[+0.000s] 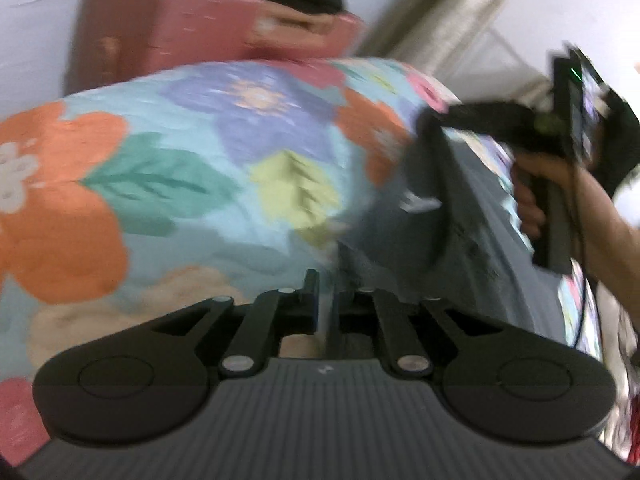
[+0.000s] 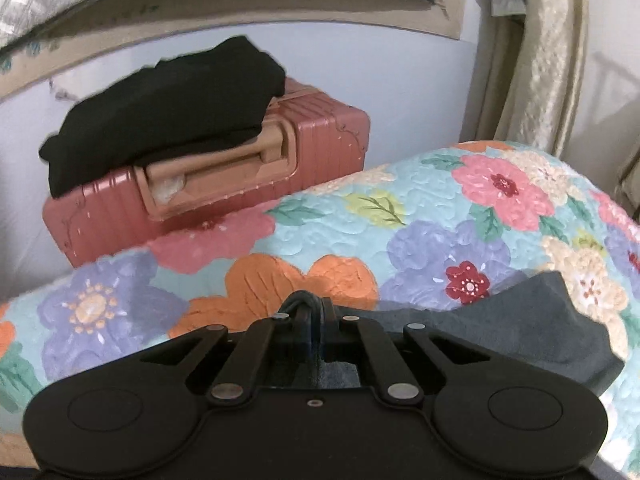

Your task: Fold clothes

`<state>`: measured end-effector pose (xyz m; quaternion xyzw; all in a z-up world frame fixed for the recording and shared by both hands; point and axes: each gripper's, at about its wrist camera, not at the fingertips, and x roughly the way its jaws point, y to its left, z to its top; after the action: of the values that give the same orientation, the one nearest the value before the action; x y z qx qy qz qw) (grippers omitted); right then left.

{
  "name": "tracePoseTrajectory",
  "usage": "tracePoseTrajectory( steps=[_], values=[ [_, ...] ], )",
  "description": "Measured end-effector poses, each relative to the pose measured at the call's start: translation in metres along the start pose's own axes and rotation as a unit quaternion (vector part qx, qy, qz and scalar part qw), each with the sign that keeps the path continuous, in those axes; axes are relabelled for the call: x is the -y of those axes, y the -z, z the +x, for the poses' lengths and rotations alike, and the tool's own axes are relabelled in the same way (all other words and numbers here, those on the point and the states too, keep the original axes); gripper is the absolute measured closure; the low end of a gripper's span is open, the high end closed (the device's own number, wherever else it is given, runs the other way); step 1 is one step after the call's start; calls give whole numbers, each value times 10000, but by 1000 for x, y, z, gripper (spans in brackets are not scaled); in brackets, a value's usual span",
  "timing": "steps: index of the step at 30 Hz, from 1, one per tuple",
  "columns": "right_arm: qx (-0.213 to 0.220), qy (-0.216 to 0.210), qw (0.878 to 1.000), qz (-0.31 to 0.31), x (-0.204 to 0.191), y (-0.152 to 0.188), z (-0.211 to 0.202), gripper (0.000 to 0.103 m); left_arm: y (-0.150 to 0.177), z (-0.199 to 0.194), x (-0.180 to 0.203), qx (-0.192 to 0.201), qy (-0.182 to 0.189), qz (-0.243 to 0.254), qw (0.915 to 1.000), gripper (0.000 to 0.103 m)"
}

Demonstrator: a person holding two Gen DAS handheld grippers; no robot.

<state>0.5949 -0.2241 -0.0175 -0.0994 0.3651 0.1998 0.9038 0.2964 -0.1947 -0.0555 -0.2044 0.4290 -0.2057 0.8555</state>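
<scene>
A dark grey garment (image 1: 472, 240) lies on a floral quilt (image 1: 180, 168). My left gripper (image 1: 326, 292) is shut on an edge of it at the near side. My right gripper (image 2: 310, 312) is shut on a dark neckline edge of the same garment (image 2: 540, 328), which spreads to its right over the quilt (image 2: 400, 232). In the left wrist view the right gripper (image 1: 432, 120) shows at the right, held by a hand, pinching the garment's far edge and lifting it. The left view is blurred by motion.
A pink hard suitcase (image 2: 224, 184) lies at the far side of the bed against the wall, with folded black clothes (image 2: 168, 108) on top. It also shows in the left wrist view (image 1: 192, 36). A beige curtain (image 2: 556, 48) hangs at the right.
</scene>
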Motion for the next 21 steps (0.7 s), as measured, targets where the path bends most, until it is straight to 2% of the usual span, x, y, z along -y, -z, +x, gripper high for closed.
tracePoseTrajectory(
  steps=[2, 3, 4, 5, 8, 11, 13, 16, 19, 21],
  values=[
    [57, -4, 10000, 58, 0, -2, -1, 98, 5, 6, 6, -139, 196, 107, 9997, 44],
    [140, -2, 9998, 161, 2, -3, -4, 98, 8, 10, 9, -219, 276, 135, 9993, 34],
    [210, -2, 9993, 298, 4, -5, -6, 97, 11, 15, 11, -300, 355, 121, 9988, 16],
    [189, -43, 9989, 428, 7, -7, -6, 97, 15, 18, 12, -305, 407, 122, 9986, 7],
    [-48, -64, 9993, 376, 6, -10, 0, 97, 16, 18, 19, -326, 409, 123, 9986, 6],
    [-180, -133, 9996, 146, 3, -7, 3, 97, 7, 9, 11, -436, 753, -254, 9959, 6],
    [-250, -191, 9994, 107, 4, -8, 3, 95, 5, 0, 6, -343, 906, -225, 9950, 8],
    [-404, -256, 9987, 172, 8, -11, 6, 94, 5, -8, 16, -270, 867, 438, 9949, 10],
    [-650, -372, 9970, 203, 12, -16, 10, 92, 11, -2, 33, -259, 530, 1092, 9923, 11],
    [-665, -393, 9968, 215, 13, -14, 9, 92, 16, 12, 37, -401, 231, 1188, 9918, 48]
  ],
)
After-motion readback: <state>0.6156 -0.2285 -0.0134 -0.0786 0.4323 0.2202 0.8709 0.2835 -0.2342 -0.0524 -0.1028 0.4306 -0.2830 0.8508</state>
